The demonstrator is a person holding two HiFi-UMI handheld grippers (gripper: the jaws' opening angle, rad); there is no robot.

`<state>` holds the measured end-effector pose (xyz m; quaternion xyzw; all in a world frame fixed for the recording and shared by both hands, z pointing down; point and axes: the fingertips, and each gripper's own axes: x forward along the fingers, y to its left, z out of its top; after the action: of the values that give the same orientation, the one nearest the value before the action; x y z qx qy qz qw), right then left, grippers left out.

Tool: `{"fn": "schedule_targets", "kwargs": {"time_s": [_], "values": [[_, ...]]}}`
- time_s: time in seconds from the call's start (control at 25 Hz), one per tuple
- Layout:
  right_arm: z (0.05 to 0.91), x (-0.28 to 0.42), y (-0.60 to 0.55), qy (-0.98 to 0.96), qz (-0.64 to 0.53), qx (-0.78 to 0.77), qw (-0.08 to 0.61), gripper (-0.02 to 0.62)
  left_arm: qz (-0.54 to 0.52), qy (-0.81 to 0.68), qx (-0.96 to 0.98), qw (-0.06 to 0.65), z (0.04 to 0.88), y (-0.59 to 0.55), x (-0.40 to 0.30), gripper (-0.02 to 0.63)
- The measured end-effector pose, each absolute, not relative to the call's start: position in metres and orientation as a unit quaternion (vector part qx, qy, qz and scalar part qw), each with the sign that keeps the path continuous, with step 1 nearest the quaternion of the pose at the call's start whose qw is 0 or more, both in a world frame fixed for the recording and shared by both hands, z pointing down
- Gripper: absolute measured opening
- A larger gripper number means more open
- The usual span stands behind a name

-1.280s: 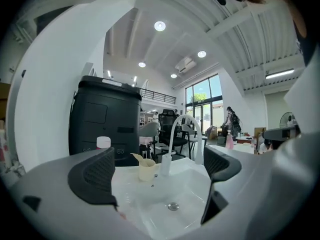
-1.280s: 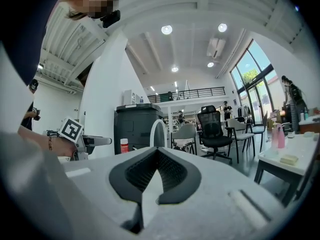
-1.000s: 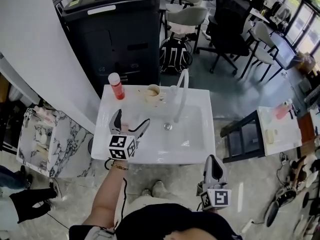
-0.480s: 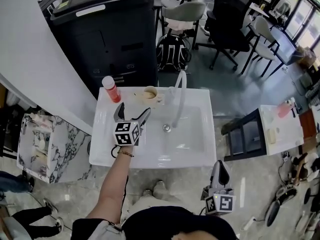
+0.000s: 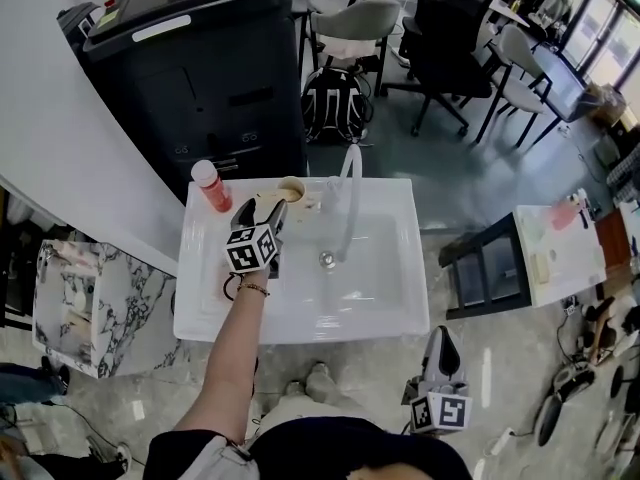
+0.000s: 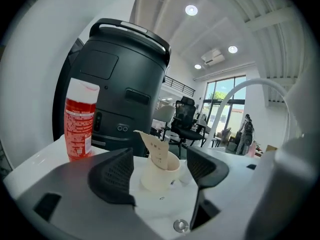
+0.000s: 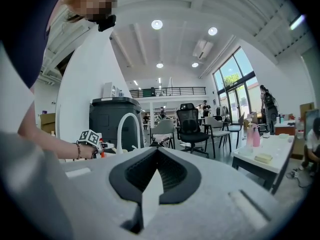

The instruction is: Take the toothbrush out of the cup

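My left gripper (image 6: pixel 161 160) jaws are closing, pinching nothing, framing the cream paper cup (image 6: pixel 159 178) on the white basin's (image 5: pixel 300 318) back edge, its pale flat toothbrush (image 6: pixel 156 151) leaning toward eleven o'clock, red bottle (image 6: pixel 80 121) at nine, arched white tap (image 6: pixel 240 91) at three, while my right gripper (image 7: pixel 156 176) jaws are pressed together.

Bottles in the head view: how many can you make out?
2. A red bottle stands on the washbasin's back left corner, left of the cup; a pink bottle is on the white side table at right. Room clutter may hide more.
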<state>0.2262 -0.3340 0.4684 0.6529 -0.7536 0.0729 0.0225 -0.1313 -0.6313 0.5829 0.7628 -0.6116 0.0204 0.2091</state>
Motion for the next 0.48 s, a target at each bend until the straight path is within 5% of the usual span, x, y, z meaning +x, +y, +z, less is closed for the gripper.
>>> {"fn": "schedule_targets", "kwargs": {"time_s": [0.2,0.48], "values": [[0.47,0.235,-0.328,-0.741,0.074,0.668,0.022,0.002,0.039,-0.619,0.748,0.236,0.599,-0.652,-0.132,0.331],[0.468,0.245,-0.321,-0.725,0.073,0.684,0.022,0.002,0.035,-0.631,0.736,0.242,0.597,-0.662,-0.136,0.075]]}}
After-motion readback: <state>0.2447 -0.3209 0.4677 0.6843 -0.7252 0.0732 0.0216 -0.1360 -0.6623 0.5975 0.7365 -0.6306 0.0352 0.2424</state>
